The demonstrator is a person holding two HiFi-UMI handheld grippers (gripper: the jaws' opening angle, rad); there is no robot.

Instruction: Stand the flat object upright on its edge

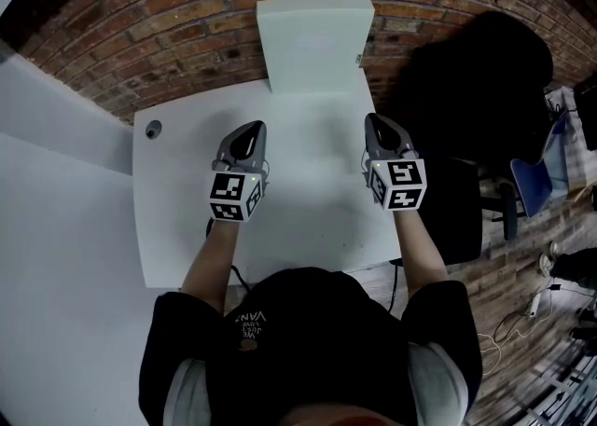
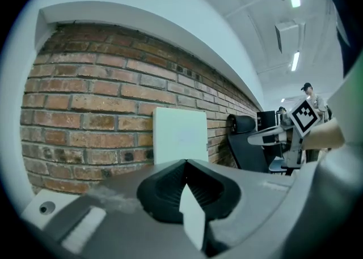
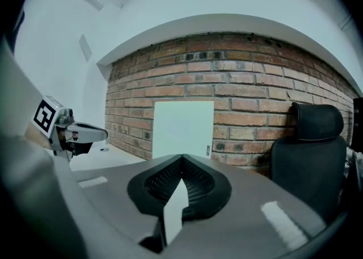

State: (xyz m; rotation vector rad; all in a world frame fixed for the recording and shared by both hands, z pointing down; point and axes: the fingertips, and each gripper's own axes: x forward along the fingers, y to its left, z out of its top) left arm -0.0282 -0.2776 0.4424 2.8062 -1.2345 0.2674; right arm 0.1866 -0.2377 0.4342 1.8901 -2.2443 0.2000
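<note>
A flat white panel (image 1: pixel 315 42) stands upright on its lower edge at the far side of the white table (image 1: pixel 177 238), leaning against the brick wall. It shows straight ahead in the left gripper view (image 2: pixel 180 136) and the right gripper view (image 3: pixel 182 128). My left gripper (image 1: pixel 249 128) hovers over the table, well short of the panel, its jaws shut with nothing between them (image 2: pixel 185 162). My right gripper (image 1: pixel 376 122) hangs level with it to the right, also shut and empty (image 3: pixel 182 157). Neither touches the panel.
A black office chair (image 1: pixel 471 79) stands just right of the table, close to the right gripper. A round cable hole (image 1: pixel 153 130) sits in the table's far left corner. A blue chair (image 1: pixel 534 184) and cables lie further right on the floor.
</note>
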